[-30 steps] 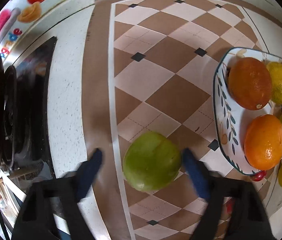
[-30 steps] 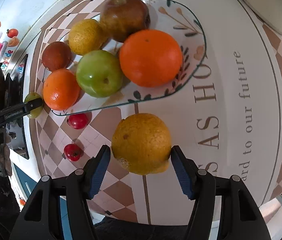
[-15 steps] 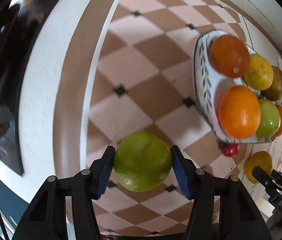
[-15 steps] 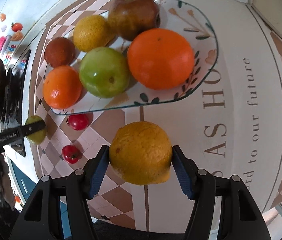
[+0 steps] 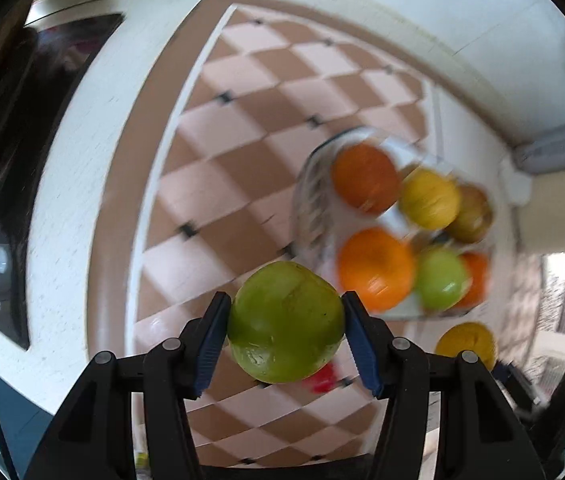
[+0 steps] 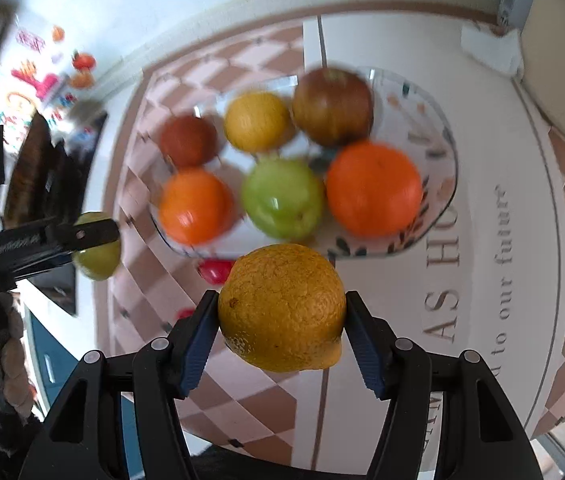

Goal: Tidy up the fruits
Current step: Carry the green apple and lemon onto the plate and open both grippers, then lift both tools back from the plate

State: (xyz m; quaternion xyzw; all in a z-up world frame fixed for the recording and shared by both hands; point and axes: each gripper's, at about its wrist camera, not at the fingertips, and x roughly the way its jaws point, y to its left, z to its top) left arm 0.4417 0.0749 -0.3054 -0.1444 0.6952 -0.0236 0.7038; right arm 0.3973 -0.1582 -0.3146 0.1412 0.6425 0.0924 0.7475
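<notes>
Your left claw point(image 5: 285, 326) is clenched on a green apple point(image 5: 285, 322), both blue pads pressed against its sides, and the apple hangs clear above the checkered counter point(image 5: 218, 168). Your right claw point(image 6: 281, 322) grips a yellow citrus point(image 6: 281, 307) the same way, lifted off the counter just in front of the plate point(image 6: 440, 148). That plate holds six fruits: a big orange point(image 6: 373, 189), a green apple, a smaller orange point(image 6: 195, 205), a reddish-brown fruit point(image 6: 188, 140), a yellow one point(image 6: 257, 121) and a dark apple point(image 6: 332, 106) at the back. A small red fruit point(image 6: 213, 271) lies on the counter just beside the plate's near edge (another red one lower down is mostly hidden by the right claw). From the right wrist view you can see the left claw with its apple off to the left of the plate, near the dark stove point(image 6: 38, 168). The plate and fruits are blurred in both views
</notes>
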